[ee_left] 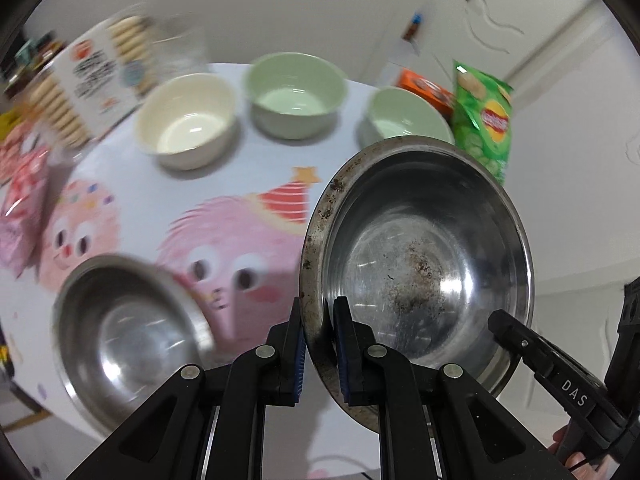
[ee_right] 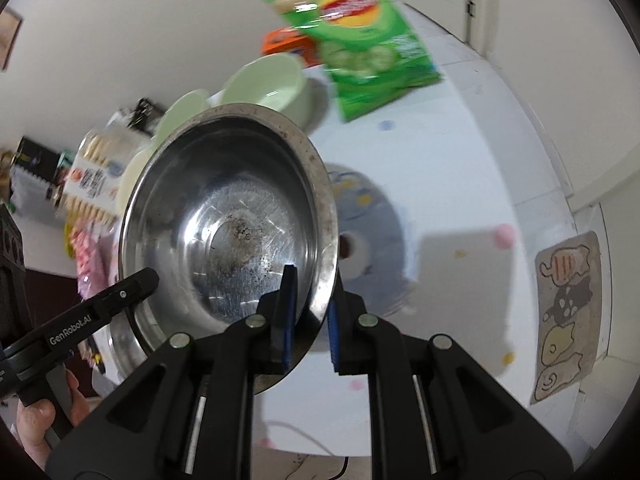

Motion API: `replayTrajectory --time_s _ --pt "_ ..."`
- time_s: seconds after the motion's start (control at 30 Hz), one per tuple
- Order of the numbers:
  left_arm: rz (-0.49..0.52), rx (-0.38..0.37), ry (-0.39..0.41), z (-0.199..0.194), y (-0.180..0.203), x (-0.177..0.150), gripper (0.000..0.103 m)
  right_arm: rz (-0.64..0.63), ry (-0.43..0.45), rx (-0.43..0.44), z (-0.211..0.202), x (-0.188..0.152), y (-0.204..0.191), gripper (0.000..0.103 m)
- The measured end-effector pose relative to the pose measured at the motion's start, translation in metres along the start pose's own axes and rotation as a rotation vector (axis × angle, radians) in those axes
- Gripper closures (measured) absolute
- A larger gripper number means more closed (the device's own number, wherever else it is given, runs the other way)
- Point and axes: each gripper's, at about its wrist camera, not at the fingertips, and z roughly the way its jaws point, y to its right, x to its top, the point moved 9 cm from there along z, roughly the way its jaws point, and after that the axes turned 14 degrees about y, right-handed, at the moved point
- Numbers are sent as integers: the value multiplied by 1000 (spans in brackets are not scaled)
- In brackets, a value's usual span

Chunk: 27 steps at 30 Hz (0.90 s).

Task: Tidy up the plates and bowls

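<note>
A stained steel bowl [ee_left: 416,248] hangs tilted above the table, gripped from both sides. My left gripper [ee_left: 320,310] is shut on its left rim. My right gripper [ee_right: 314,282] is shut on its right rim, the bowl [ee_right: 232,216] filling the middle of that view. Each gripper also shows in the other's view, the right gripper [ee_left: 506,326] low on the right and the left gripper [ee_right: 146,280] low on the left. A second steel bowl [ee_left: 120,328] stands on the table at the near left. Further back stand a cream bowl [ee_left: 188,120] and two green bowls [ee_left: 296,92] [ee_left: 404,116].
A green crisp bag [ee_left: 484,116] and an orange box [ee_left: 424,88] stand at the back right. A biscuit box [ee_left: 92,76] and pink packets [ee_left: 20,200] crowd the left side. The cartoon tablecloth [ee_left: 248,216] covers the table. A cat mat [ee_right: 568,312] lies on the floor.
</note>
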Motion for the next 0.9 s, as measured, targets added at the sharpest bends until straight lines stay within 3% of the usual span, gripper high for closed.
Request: replayTrajectory --time_s 0.53,0.9 --pt "-200 176 66 -63 -167 -34 90 -233 -132 183 25 -73 -162 86" --pt "-279 239 4 -56 -222 -70 90 -336 -253 185 57 -119 -195 85"
